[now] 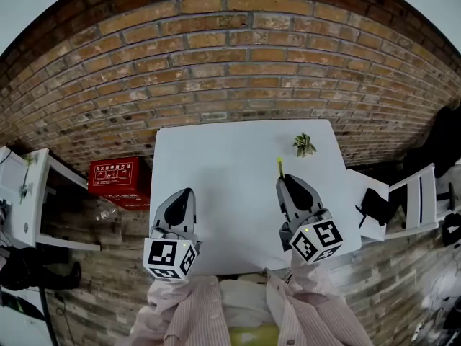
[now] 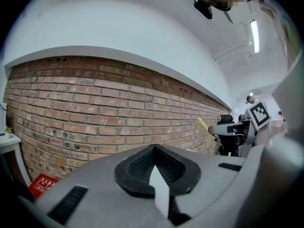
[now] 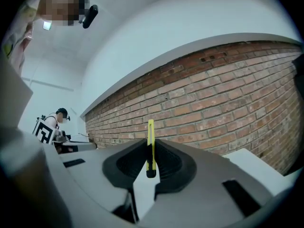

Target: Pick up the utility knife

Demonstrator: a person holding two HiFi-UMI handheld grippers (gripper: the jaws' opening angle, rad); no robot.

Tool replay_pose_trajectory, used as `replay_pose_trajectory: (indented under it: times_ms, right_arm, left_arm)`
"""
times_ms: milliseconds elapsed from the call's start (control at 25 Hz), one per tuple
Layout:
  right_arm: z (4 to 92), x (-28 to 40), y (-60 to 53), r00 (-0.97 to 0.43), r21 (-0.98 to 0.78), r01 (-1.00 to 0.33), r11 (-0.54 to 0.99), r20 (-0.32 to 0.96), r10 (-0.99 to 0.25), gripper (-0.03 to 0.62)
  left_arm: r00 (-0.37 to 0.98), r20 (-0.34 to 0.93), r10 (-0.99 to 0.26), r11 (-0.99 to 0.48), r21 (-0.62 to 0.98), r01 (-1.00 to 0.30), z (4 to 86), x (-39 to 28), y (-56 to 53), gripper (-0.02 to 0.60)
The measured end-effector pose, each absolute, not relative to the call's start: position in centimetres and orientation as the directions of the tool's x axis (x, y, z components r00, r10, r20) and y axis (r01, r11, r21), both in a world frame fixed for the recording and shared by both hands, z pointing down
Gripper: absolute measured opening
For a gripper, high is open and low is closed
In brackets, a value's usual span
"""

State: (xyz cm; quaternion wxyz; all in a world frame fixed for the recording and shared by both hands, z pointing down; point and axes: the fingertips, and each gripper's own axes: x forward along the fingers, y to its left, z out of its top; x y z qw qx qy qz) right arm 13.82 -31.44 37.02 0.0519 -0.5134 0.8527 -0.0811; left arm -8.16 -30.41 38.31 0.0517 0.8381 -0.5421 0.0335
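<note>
Head view, right claw (image 1: pixel 282 182) gripping utility knife (image 1: pixel 279 166)

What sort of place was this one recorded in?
Probably an indoor workroom or studio: a bare brick wall, a plain white table set against it, and a white ceiling with a strip light.

You have a white table (image 1: pixel 216 171) set against the brick wall (image 1: pixel 238 63), a small green plant (image 1: pixel 305 145) at its far right corner, and a red box (image 1: pixel 115 176) on the floor at your left.
</note>
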Motion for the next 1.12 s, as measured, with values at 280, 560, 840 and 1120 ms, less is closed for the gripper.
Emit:
replay_pose_trajectory:
  times_ms: [280,560,840,1120]
  right_arm:
    - [34.5,14.8,-31.1,-0.452,-0.178,-0.872,0.455,-0.062,-0.890,0.054]
    - [33.3,15.2,-31.1,-0.456,-0.159,-0.872,0.463,-0.082,-0.886,0.054]
    - [33.5,15.3,-31.3,-0.457,-0.144,-0.875,0.462,-0.072,-0.887,0.054]
    - [34.0,15.4,-31.5,-0.447,-0.139,-0.882,0.450,-0.057,-0.893,0.054]
  left_arm:
    - [0.387,0.073,-0.919,-0.386,0.020,-0.922,36.2,-8.8,-30.3,-0.009]
    - [0.362,0.060,-0.930,-0.362,0.007,-0.932,35.5,-9.2,-30.1,-0.009]
    - [0.329,0.075,-0.941,-0.329,0.013,-0.944,36.0,-9.9,-30.2,-0.009]
    - [0.318,0.081,-0.945,-0.318,0.016,-0.948,36.1,-10.2,-30.4,-0.009]
